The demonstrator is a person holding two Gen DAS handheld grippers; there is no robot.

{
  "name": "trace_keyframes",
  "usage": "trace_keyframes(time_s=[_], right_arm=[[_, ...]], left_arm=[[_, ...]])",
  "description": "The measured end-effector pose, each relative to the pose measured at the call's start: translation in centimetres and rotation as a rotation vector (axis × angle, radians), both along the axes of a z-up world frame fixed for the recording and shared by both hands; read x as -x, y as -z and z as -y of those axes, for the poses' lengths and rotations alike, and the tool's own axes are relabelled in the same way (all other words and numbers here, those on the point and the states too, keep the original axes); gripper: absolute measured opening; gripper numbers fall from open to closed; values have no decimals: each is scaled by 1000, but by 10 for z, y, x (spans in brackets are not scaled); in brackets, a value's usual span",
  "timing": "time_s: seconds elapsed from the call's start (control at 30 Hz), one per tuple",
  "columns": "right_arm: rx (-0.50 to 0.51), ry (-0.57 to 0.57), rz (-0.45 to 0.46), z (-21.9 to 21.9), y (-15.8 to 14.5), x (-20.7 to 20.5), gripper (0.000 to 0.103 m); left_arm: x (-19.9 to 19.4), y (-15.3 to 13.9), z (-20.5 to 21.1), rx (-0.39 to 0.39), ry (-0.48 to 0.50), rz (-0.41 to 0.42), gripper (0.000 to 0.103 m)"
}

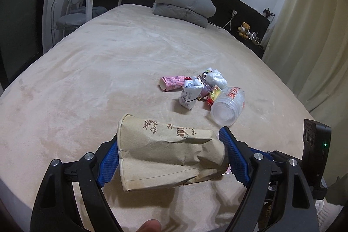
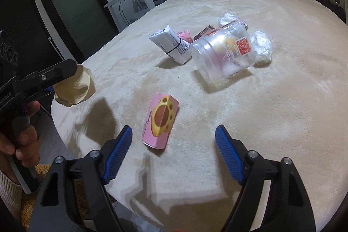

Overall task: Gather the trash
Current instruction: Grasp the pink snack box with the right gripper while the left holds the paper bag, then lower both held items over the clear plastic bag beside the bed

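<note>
Crushed paper cup (image 1: 167,153) crosswise between fingers (image 1: 108,163)

A bed (image 2: 271,123) with a beige plush cover is seen. A pink paw-print carton (image 2: 159,123) lies near its foot; farther in, a clear plastic cup (image 2: 221,53), white carton (image 2: 171,45) and wrappers (image 1: 212,88) are clustered. Folded grey bedding (image 1: 183,7) rests at the head.

place: home bedroom | evidence: bed (image 1: 108,53), folded duvet (image 1: 184,7), teddy bear (image 1: 244,29)
</note>
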State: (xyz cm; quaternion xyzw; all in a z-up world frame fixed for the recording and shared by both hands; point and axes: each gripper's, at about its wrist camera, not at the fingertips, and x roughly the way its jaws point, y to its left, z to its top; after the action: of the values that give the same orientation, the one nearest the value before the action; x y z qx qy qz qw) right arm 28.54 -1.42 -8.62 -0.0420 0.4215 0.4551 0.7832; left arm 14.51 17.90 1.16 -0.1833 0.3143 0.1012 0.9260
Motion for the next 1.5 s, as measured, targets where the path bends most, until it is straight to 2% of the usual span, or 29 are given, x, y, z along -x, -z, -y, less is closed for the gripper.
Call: trace_keyframes(time_s=[0.07, 0.23, 0.43, 0.5, 1.03, 1.5], right_arm=[[-17, 2, -36, -5, 4, -4, 70], [-39, 9, -52, -15, 9, -9, 58], [4, -16, -26, -34, 17, -4, 48], [22, -21, -23, -39, 21, -3, 39], [2, -48, 19, -24, 11, 9, 32], [-52, -9, 76, 30, -24, 26, 31]], left_arm=[[4, 1, -5, 10, -7, 3, 83], [10, 3, -8, 19, -5, 6, 83], [11, 4, -3, 7, 21, 7, 83], [10, 4, -1, 5, 26, 6, 83], [11, 4, 5, -6, 33, 15, 83], [24, -3, 28, 0, 48, 64, 83]])
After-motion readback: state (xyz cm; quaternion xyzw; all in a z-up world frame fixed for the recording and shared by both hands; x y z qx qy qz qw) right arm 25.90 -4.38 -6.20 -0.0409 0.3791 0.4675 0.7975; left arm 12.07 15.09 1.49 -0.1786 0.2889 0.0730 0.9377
